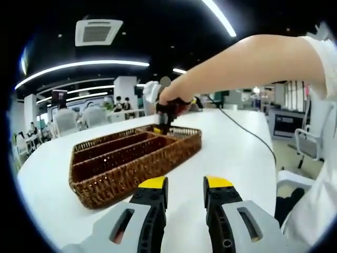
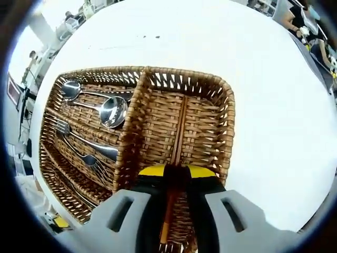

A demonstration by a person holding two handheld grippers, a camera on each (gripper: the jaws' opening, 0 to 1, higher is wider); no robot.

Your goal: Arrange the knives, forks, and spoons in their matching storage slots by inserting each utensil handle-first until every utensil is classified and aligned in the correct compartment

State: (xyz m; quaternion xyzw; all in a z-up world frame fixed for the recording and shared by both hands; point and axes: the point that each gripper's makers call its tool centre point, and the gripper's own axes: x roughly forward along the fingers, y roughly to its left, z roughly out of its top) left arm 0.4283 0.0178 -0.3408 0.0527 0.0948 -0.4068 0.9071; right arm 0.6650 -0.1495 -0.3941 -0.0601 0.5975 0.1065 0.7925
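Observation:
A brown wicker tray [image 1: 131,178] with long slots lies on the white table [image 1: 231,153]. My left gripper [image 1: 185,183] hovers open in front of it, with nothing between its yellow tips. The right gripper [image 1: 166,125], held in a person's hand, hangs over the tray's far end. Seen from the right gripper [image 2: 176,171], its jaws are shut on a thin brown stick [image 2: 179,129] that lies along the wide compartment of the tray [image 2: 227,108]. Two spoons [image 2: 112,110] lie in one narrow slot. A fork [image 2: 63,126] and another steel utensil [image 2: 90,158] lie in the slots beside it.
A black cable [image 1: 247,132] runs across the table behind the tray. An office chair [image 1: 310,142] stands off the table's right edge. White chairs [image 1: 66,121] and seated people are far back. The person's bare arm [image 1: 247,66] crosses above the tray.

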